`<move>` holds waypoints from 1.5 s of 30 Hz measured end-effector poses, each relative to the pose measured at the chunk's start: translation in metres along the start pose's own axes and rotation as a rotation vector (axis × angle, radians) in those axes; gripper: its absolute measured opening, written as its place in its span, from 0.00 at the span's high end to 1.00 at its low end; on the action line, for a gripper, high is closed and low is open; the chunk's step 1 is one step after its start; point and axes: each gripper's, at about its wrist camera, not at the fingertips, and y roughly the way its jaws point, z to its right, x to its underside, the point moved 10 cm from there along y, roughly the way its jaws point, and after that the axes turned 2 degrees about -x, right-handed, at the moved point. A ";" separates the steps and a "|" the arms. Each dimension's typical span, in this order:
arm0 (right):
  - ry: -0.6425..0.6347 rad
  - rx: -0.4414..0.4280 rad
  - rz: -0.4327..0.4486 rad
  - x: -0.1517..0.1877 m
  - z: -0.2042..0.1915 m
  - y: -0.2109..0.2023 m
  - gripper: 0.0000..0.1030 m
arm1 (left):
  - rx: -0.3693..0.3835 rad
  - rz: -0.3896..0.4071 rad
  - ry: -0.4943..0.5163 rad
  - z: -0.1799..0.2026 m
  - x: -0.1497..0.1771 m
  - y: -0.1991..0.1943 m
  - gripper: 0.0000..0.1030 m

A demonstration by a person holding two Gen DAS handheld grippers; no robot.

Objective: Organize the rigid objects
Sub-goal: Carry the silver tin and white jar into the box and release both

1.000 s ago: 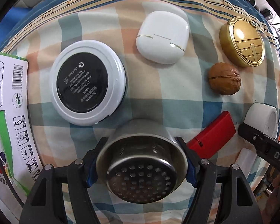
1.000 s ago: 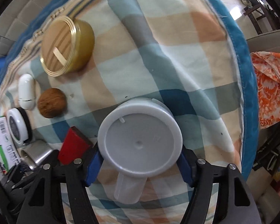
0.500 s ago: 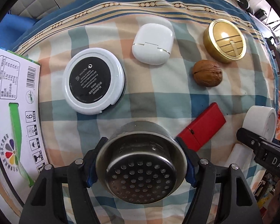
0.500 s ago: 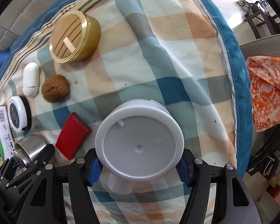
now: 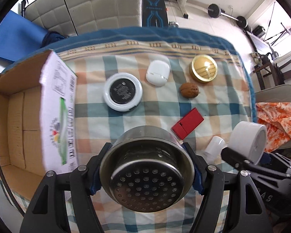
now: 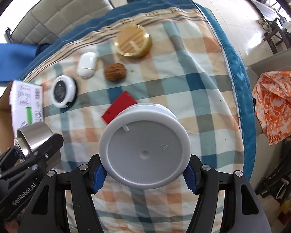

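Observation:
My left gripper (image 5: 145, 167) is shut on a steel perforated strainer cup (image 5: 147, 176), held above the checked cloth. It also shows in the right wrist view (image 6: 32, 137). My right gripper (image 6: 145, 169) is shut on a white plastic cap (image 6: 145, 153), lifted above the cloth; it shows in the left wrist view (image 5: 248, 139) too. On the cloth lie a red box (image 5: 188, 123), a walnut (image 5: 189, 90), a gold tin (image 5: 204, 70), a white earbud case (image 5: 158, 72) and a round white-and-black compact (image 5: 123, 94).
An open cardboard box (image 5: 15, 120) with a printed flap (image 5: 58, 106) stands at the left edge. A small translucent white cup (image 5: 214, 147) lies near the red box. Orange patterned fabric (image 6: 277, 101) hangs to the right, beyond the table edge. A sofa (image 5: 83, 5) is behind.
Both grippers have risen and pulled back from the cloth with their objects held. The view widened; the cardboard box interior and the room came into sight.

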 end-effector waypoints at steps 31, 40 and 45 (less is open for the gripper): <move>-0.220 0.032 0.077 -0.010 -0.331 0.058 0.34 | 0.041 -0.039 -0.095 -0.275 -0.072 0.096 0.82; -0.210 0.009 0.122 -0.036 -0.346 0.045 0.35 | 0.086 -0.075 -0.135 -0.292 -0.072 0.106 0.80; -0.289 -0.003 0.100 -0.041 -0.379 0.048 0.74 | 0.082 -0.071 -0.147 -0.298 -0.067 0.104 0.80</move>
